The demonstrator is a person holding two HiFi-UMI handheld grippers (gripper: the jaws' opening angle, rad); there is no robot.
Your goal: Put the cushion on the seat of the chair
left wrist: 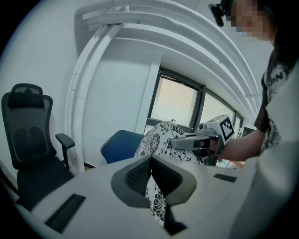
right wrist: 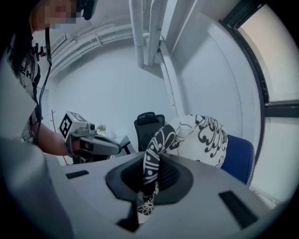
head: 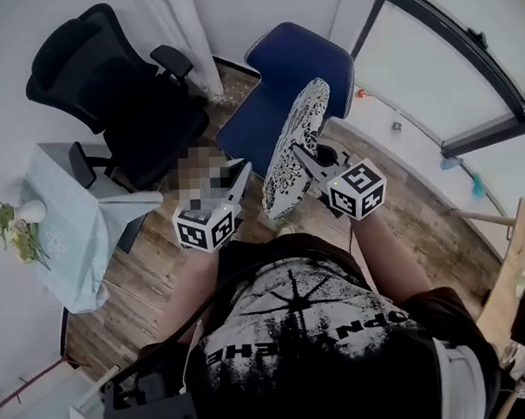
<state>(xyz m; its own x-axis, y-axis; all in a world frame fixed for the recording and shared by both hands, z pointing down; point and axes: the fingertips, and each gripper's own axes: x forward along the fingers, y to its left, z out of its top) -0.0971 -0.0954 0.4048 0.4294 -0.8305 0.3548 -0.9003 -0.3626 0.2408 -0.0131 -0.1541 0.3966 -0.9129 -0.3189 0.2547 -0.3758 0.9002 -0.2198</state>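
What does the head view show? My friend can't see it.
A person holds a white cushion with black flower patterns on edge, pinched between the left gripper and the right gripper, close to a blue padded chair. A black office chair stands left of it.

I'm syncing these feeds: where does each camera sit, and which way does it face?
Head view: on the person's head, steeply down at the cushion and blue chair; torso, forearms show.
Left gripper view: on the left hand-held gripper, along its jaws clamping the cushion; right forearm shows.
Right gripper view: on the right hand-held gripper, likewise; left forearm shows.
All share: cushion, blue chair.
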